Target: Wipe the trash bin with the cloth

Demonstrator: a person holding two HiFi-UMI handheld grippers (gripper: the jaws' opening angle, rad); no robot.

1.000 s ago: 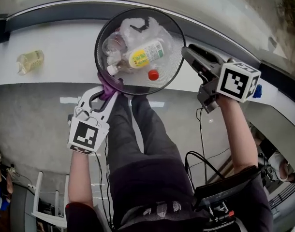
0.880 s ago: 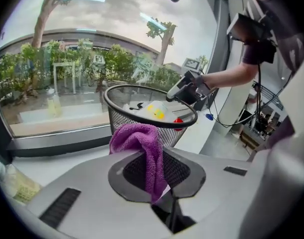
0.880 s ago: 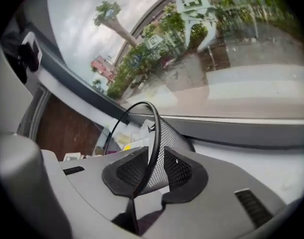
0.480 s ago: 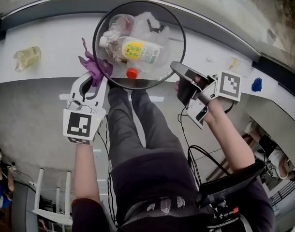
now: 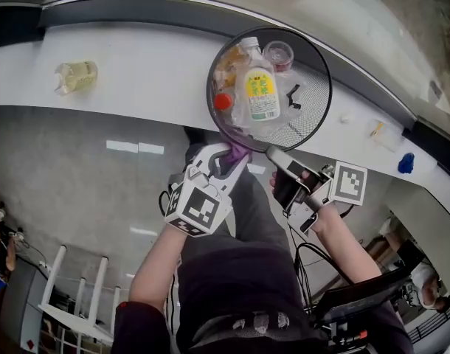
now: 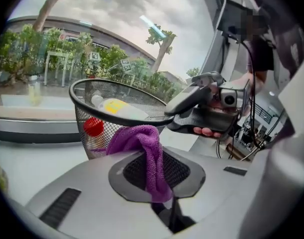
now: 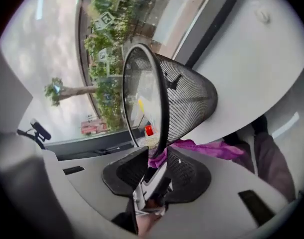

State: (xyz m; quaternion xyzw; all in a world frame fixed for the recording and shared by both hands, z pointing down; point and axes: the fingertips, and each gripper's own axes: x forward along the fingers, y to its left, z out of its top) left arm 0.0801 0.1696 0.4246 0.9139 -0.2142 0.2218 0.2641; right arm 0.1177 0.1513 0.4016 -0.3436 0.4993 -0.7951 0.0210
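Observation:
A black mesh trash bin (image 5: 302,116) stands on the white counter (image 5: 136,72) near its front edge, with bottles and plastic inside. My left gripper (image 5: 229,153) is shut on a purple cloth (image 5: 238,151) and holds it against the bin's near wall, just under the rim. In the left gripper view the cloth (image 6: 144,143) drapes over the jaws, touching the mesh (image 6: 92,128). My right gripper (image 5: 272,153) sits beside it. Its jaws have just been closing and now clamp the bin's rim (image 7: 161,118), which runs between the pads (image 7: 137,171).
A bottle of yellowish liquid (image 5: 76,76) lies on the counter far left. Small items (image 5: 378,129) and a blue object (image 5: 407,162) sit on the counter at right. The person's legs are under the counter edge. White furniture (image 5: 70,301) stands on the floor at lower left.
The right gripper rolled and went from the bin's right side to its near rim, closing on it. The left gripper carried the cloth from the left side to the near wall. The bin turned.

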